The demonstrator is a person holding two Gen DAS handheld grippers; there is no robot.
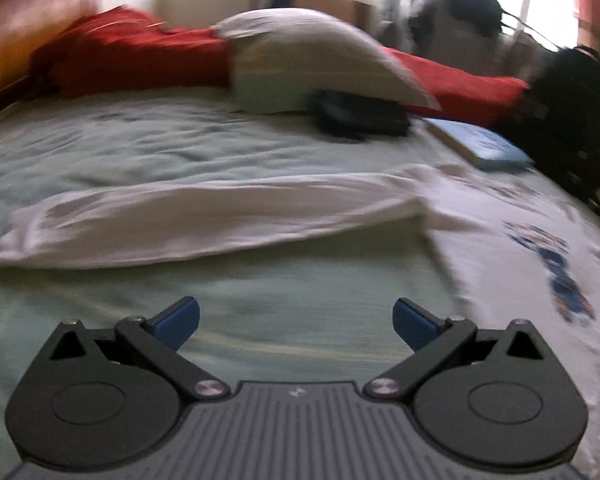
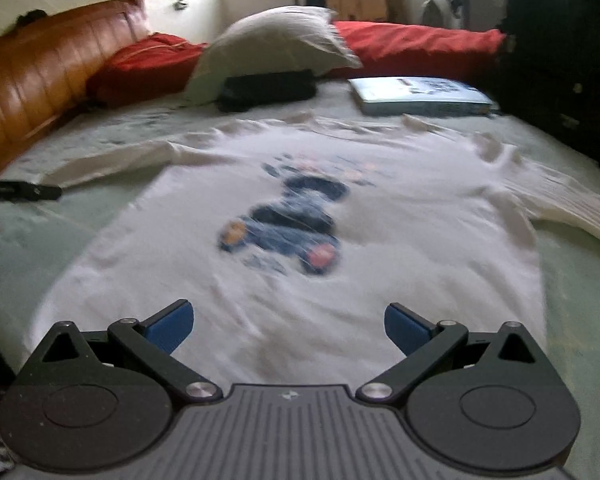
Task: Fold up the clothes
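Note:
A white long-sleeved shirt [image 2: 400, 216] with a blue printed figure [image 2: 292, 220] lies spread flat, front up, on the pale green bed sheet [image 2: 580, 280]. Its left sleeve [image 1: 204, 216] stretches out sideways across the sheet in the left wrist view, with the shirt body [image 1: 540, 240] at the right. My left gripper [image 1: 296, 322] hovers open over bare sheet just short of that sleeve. Over the shirt's hem area my right gripper [image 2: 288, 326] is open, nothing between its blue pads [image 2: 168, 330]. At the left edge of the right wrist view a dark tip of the other gripper [image 2: 20, 192] shows.
At the head of the bed lie a grey-white pillow [image 2: 272, 44], a red blanket [image 2: 416, 46], a dark pouch [image 2: 268, 88] and a blue-white book [image 2: 416, 94]. A brown headboard [image 2: 40, 80] runs along the left. A black bag [image 1: 572, 120] sits at the right bed edge.

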